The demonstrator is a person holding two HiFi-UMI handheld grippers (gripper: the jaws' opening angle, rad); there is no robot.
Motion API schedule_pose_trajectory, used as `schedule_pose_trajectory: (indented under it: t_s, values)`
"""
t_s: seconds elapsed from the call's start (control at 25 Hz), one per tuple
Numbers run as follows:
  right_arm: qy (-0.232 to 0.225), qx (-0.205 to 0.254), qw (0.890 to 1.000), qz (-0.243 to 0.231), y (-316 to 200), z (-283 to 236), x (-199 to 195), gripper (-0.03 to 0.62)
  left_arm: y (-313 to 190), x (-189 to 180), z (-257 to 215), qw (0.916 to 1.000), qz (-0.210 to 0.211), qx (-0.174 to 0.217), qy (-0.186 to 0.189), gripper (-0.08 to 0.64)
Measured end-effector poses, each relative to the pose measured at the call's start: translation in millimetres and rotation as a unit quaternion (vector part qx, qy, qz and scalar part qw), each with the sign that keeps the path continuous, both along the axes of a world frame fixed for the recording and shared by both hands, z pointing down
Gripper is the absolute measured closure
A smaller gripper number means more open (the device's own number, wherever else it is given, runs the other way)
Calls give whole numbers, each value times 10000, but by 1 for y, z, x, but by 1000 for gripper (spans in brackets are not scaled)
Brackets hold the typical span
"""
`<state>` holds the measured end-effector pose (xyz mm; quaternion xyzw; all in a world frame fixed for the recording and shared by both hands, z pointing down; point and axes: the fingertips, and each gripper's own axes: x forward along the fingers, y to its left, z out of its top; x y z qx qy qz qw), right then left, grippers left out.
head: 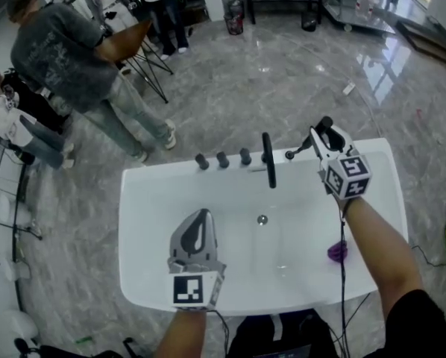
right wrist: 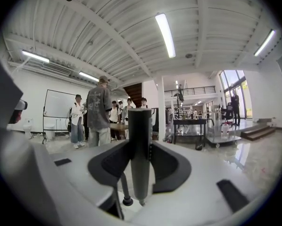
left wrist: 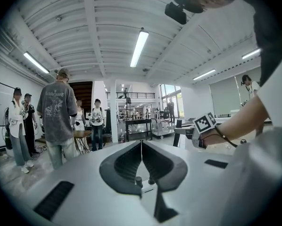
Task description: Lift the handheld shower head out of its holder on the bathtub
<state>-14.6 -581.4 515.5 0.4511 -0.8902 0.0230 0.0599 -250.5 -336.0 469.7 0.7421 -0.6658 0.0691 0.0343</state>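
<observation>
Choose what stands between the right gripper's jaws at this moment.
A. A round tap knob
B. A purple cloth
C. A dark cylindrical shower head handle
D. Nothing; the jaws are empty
C: in the right gripper view, the dark shower head handle stands upright between the jaws of the right gripper, which are closed against its sides.

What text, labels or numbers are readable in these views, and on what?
No legible words or numbers in any view.
Grey T-shirt back print: lettering, too blurred to read.
Right marker cube: black-and-white square codes only, no letters.
Left marker cube: same, code pattern only.
Whiteboard: nothing readable at this size.
</observation>
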Motion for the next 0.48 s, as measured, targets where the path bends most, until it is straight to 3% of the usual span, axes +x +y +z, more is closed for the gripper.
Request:
schedule_pose_trajectory:
  t_s: [0.48]
  values:
    - [68, 537, 9983, -235, 37, -106, 25, 449, 2, 11, -54, 9994, 122, 316, 43, 545]
